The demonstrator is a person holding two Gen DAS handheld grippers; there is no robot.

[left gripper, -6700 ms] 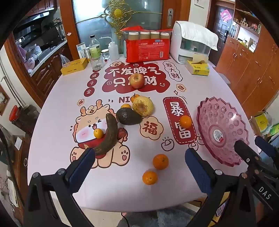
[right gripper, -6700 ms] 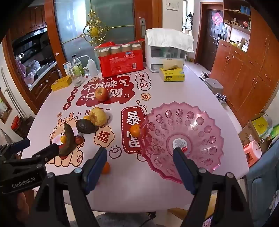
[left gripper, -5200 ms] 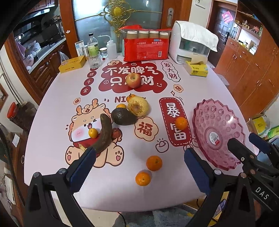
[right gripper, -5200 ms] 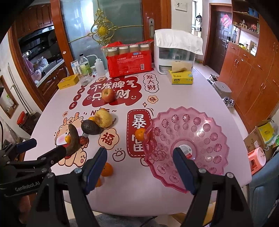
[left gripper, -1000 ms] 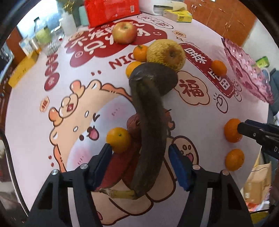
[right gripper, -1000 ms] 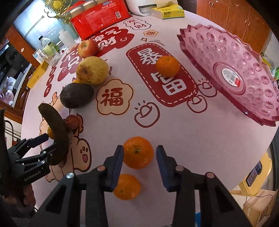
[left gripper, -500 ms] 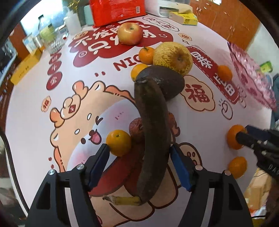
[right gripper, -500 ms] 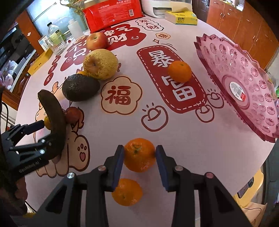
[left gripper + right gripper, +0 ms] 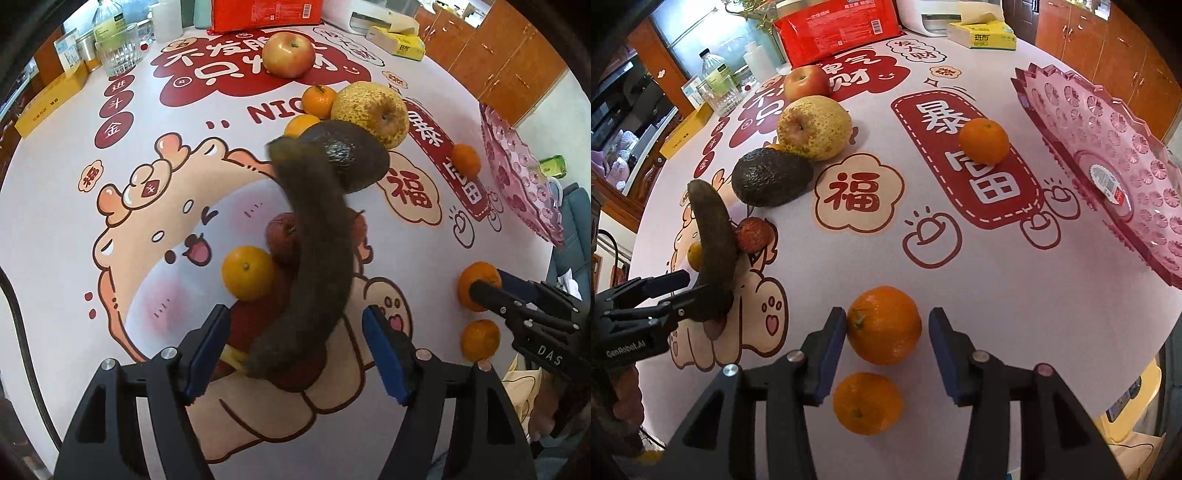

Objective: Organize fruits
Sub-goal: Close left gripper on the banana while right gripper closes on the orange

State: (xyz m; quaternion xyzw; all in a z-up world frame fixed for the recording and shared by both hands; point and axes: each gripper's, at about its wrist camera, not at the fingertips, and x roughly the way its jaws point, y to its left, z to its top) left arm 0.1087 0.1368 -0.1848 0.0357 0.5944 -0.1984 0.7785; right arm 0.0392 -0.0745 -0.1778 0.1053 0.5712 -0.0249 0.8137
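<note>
surface cover (image 9: 960,266) prints: "福" in a cloud badge, "暴富" on a red pill, "发大财" at the far edge, letters "nic" half hidden by fruit, small "进", "斗", "金" circles. left tongs (image 9: 674,291) body reads "genrobot.ai"; right tongs (image 9: 484,288) body reads "das".

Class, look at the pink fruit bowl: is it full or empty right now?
Empty. The pink bowl shows only its patterned inside and a label; every fruit, such as the apple, lies on the table.

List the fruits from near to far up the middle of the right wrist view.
Nearest orange → orange between the right gripper's fingers → orange on the red label → red apple.
</note>
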